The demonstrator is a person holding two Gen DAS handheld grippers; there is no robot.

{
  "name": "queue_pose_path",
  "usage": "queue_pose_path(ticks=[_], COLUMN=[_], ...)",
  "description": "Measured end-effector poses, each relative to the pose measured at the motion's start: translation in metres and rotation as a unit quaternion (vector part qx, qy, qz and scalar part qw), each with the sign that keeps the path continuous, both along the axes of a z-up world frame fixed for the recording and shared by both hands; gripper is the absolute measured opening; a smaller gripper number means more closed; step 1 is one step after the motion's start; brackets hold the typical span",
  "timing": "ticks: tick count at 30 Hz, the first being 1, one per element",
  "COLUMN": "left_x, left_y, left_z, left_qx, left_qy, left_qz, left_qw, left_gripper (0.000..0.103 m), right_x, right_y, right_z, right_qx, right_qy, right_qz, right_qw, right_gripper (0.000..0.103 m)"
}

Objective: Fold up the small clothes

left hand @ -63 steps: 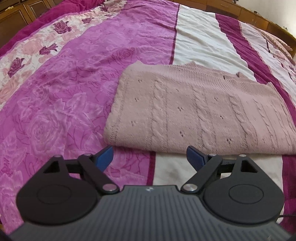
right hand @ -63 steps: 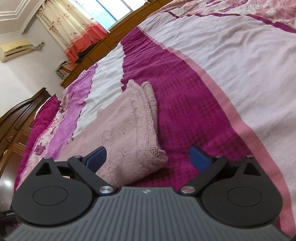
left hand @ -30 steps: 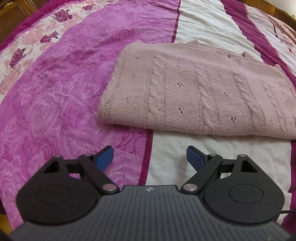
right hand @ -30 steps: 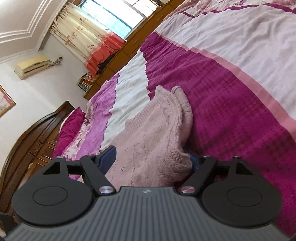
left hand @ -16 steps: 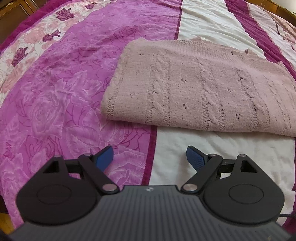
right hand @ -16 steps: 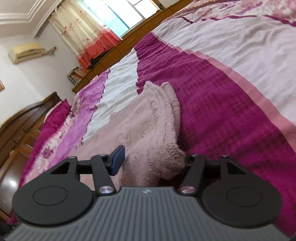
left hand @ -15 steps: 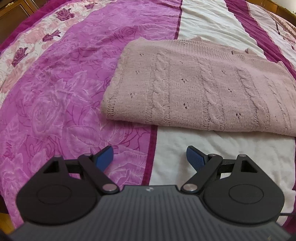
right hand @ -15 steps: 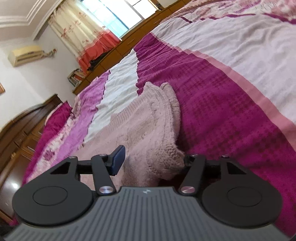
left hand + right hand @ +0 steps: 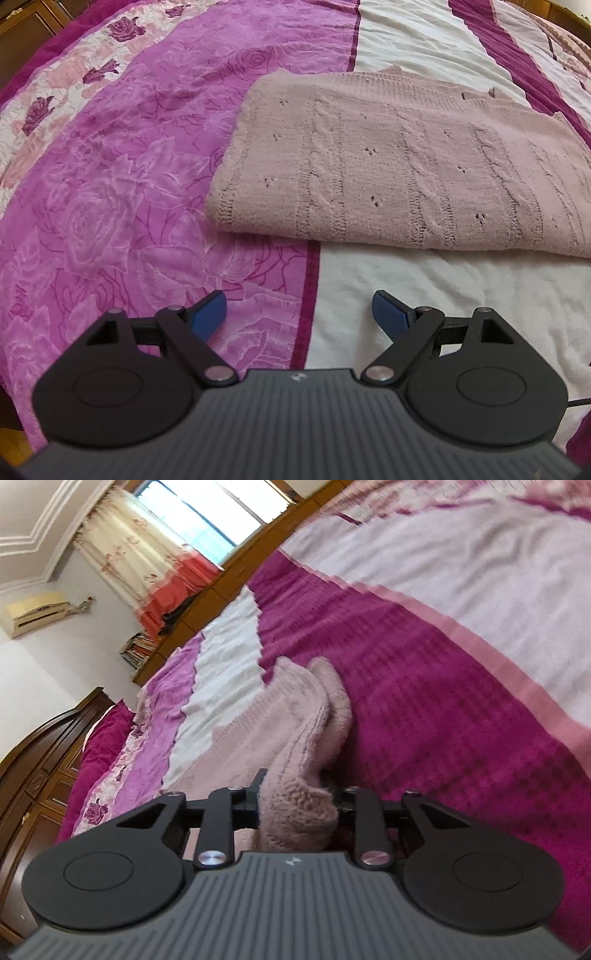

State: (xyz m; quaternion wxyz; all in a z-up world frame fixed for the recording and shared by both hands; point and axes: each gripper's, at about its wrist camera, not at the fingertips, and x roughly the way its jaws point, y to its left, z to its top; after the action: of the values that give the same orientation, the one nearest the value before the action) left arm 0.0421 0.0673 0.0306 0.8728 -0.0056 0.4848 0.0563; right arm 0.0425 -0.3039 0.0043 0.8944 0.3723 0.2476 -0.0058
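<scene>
Pink cable-knit sweater [image 9: 406, 166], already folded into a long flat rectangle, lies across the middle and right of the left wrist view on the magenta-and-white floral bedspread [image 9: 110, 192]. Right gripper [image 9: 295, 801] has just been closing its jaws w/ the sweater's thick corner [image 9: 295, 808] between them; they now pinch that bunched end at lower centre of the right wrist view, knit bulging up between the arms. Left gripper [image 9: 299, 314] sits spread wide at the bottom of its view, nothing between the fingers, just short of the sweater's near edge and not touching it. Judging by the task, the step in hand is prob. another fold, bringing the pinched end over toward the far end. To do it well: check the pinch holds all layers, not just the top one, since loose knit stretches and slips; lift only enough to clear the fabric below; carry it square to the long edge so corners meet; use the left gripper to pin or grab the matching corner so the stack doesn't drag across the bedspread.
</scene>
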Motion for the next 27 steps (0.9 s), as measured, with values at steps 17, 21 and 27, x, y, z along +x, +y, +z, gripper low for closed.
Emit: queue_pose_path(ticks=[17, 21, 27], left_x=[0.002, 0.006, 0.01], left_y=[0.059, 0.075, 0.095], left_z=[0.029, 0.037, 0.046], left_qx=[-0.001, 0.004, 0.008], left_qy=[-0.041, -0.052, -0.063], left_qz=[0.039, 0.05, 0.059], left_qw=[0.9984, 0.9974, 0.9962], left_gripper=[0.087, 0.087, 0.087], right_x=[0.027, 0.036, 0.041], right_y=[0.073, 0.099, 0.14], right_z=[0.089, 0.106, 0.126], right_qx=[-0.048, -0.038, -0.019], right_qy=[-0.098, -0.109, -0.132], right_qz=[0.059, 0.079, 0.096], right_qw=[0.992, 0.99, 0.986], right_gripper=[0.026, 0.025, 0.024])
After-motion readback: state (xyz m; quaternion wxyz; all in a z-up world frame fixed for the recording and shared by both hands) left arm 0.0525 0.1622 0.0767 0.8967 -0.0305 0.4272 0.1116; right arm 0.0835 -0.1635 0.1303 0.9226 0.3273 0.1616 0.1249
